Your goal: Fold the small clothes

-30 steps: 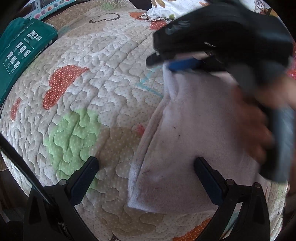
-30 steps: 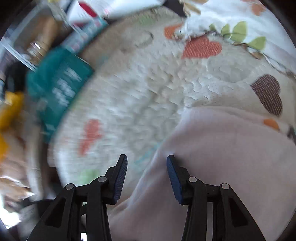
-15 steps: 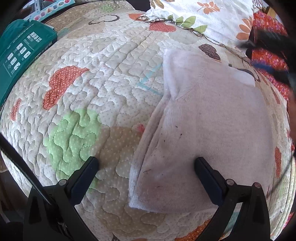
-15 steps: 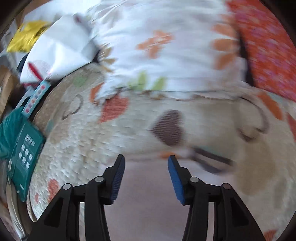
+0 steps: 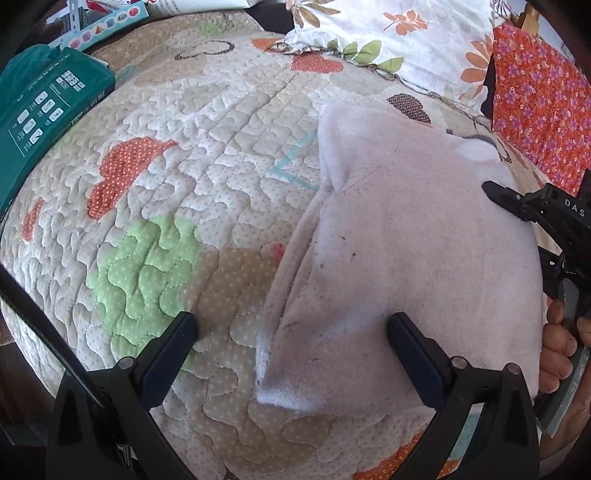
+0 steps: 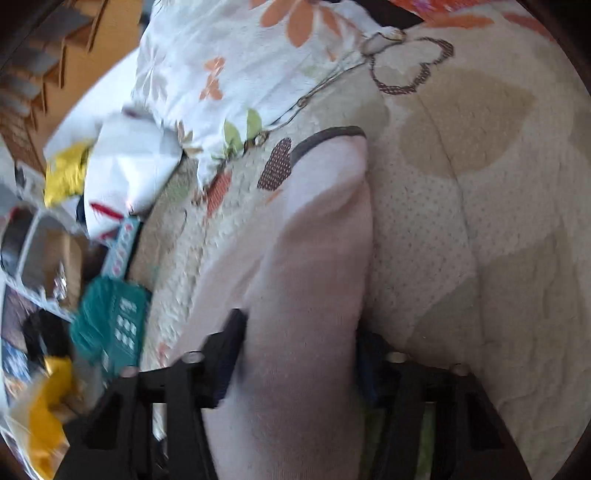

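Note:
A pale pink folded garment lies on the quilted bedspread. My left gripper is open just above it, one finger over the quilt and one over the garment's near part. In the right wrist view the garment runs between the two fingers of my right gripper, which is open around its right edge. The right gripper also shows at the right edge of the left wrist view, with the hand that holds it.
A green box lies at the quilt's left edge. A floral pillow and orange flowered fabric lie at the back. Bags and clutter sit beyond the bed's far side.
My right gripper let go of the garment's far corner, swung away over the pillow, and now sits at the garment's right edge with the cloth between its fingers. The left gripper has not moved.

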